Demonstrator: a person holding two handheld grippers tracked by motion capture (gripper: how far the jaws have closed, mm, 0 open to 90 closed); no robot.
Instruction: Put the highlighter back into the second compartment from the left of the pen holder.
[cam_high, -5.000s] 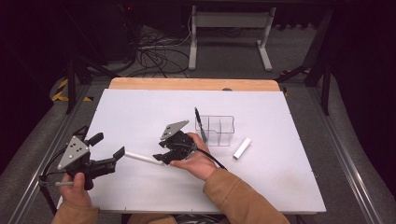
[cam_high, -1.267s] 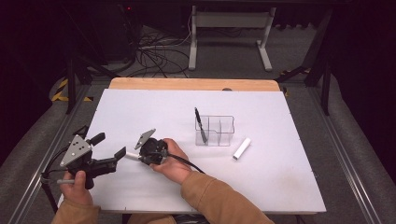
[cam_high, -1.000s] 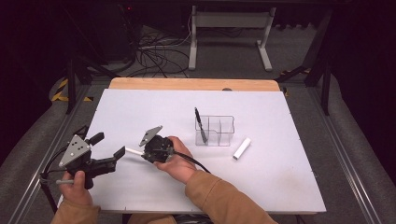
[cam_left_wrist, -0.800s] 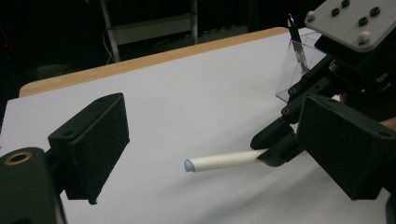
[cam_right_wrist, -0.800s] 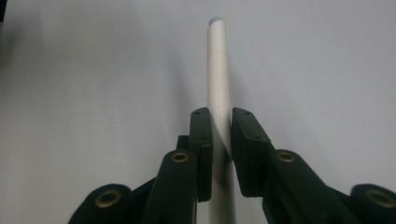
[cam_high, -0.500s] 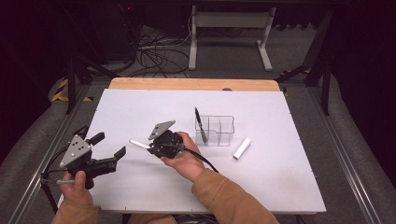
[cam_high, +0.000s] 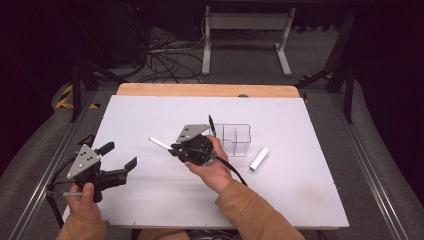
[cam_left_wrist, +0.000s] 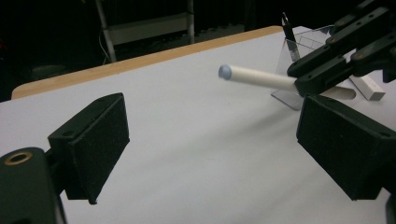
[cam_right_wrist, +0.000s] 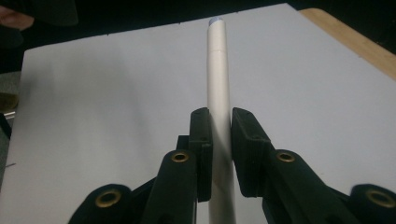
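White marker (cam_high: 161, 144) is the thing being held, but start with the big white table (cam_high: 300, 200), which is the biggest thing to see. It has a strip of wood along its far edge (cam_high: 205, 90).

Next in size are the two arms that come in from the near side. The right hand (cam_high: 212, 167) holds the right gripper (cam_high: 174, 149) up above the middle of the table. Its two black jaws are pressed tight on the white marker, one on each side. The marker sticks out past the jaws, toward the left side of the table, and it does not touch the table. In the right gripper view the marker (cam_right_wrist: 218, 84) runs straight out between the jaws.

The left gripper (cam_high: 120, 161) sits low near the left front corner. Its jaws are spread wide with nothing between them.

A small clear box (cam_high: 235, 140) stands just beside the right hand, with a dark pen (cam_high: 211, 125) standing up in it. A short white stick (cam_high: 259, 159) lies flat to the right of the box.
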